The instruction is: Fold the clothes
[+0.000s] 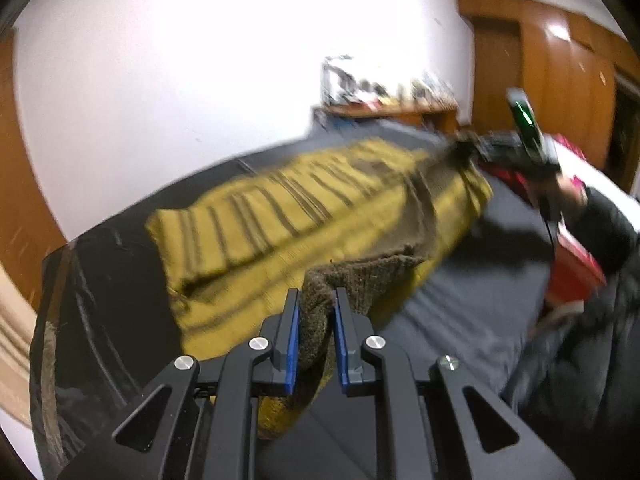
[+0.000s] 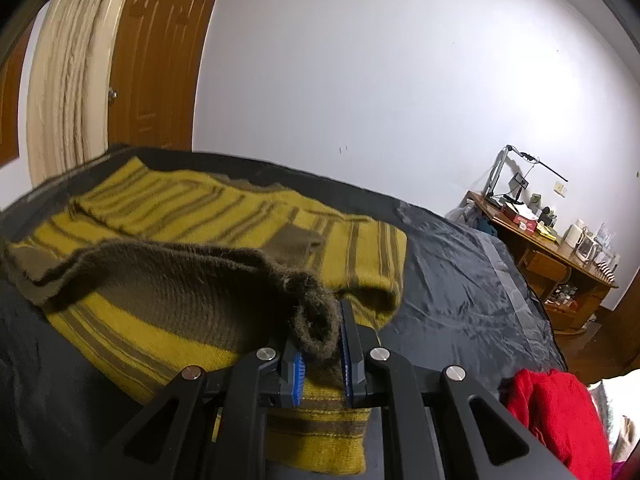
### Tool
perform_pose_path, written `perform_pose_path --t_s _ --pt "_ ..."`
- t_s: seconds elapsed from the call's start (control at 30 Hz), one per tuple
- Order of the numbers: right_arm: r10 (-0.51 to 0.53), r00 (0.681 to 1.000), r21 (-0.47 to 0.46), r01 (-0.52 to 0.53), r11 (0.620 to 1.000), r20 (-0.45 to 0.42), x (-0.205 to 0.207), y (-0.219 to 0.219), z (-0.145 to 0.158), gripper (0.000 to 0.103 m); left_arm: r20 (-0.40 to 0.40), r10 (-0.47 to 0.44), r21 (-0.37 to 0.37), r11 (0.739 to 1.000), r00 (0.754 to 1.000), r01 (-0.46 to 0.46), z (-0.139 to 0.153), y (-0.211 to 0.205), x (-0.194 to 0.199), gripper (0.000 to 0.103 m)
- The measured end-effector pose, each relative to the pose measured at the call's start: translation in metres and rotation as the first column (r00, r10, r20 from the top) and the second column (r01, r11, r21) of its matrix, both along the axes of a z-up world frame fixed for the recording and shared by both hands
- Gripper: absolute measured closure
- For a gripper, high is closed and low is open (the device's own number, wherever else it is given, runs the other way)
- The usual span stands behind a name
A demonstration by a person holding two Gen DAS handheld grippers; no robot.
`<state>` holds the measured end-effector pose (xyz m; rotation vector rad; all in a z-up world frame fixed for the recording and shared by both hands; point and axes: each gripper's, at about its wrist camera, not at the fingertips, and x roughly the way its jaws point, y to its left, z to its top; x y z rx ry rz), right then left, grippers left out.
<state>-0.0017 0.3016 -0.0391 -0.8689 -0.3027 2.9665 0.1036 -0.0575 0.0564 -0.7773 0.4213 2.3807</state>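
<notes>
Left wrist blurred, sweater (image 1: 280,208) hem hidden inside left claw (image 1: 316,308)

Motion blur smears most of the left wrist view: the stripes of the yellow sweater (image 1: 280,208) run together, and the clutter on the wooden desk (image 1: 392,110) cannot be made out. The right gripper (image 1: 464,148) there is a dark smudge, its fingertips lost in knit. The person's dark sleeve (image 1: 600,224) is cut by the frame's edge. In the right wrist view the red garment (image 2: 556,420) runs off the lower edge, and small items on the desk are too tiny to name.
</notes>
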Motion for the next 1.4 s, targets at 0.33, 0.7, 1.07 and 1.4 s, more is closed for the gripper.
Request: perform_pose_path --t_s 0.33,0.7,1.07,1.4 --pt "-0.027 0.998 -0.058 0.023 0.998 -0.057 -0.019 0.003 0.027 0.088 -0.033 0.206 0.217 0.957 0.978 -0.194 0.041 -0.035 -0.067 0.088" --pt "-0.052 0.994 -0.009 0.051 0.999 -0.093 -0.086 -0.006 0.056 0.088 -0.013 0.377 0.305 0.884 0.926 -0.355 0.061 -0.054 -0.154 0.101" --pt "-0.036 0.998 -0.177 0.045 0.983 0.049 -0.159 0.013 0.025 0.088 0.206 0.333 0.231 0.897 0.920 -0.376 0.013 -0.067 -0.217 0.100" --pt "-0.078 0.984 -0.356 0.132 0.925 0.161 -0.140 0.072 -0.007 0.028 0.358 0.269 0.126 0.935 0.894 -0.332 -0.049 -0.046 -0.223 0.036"
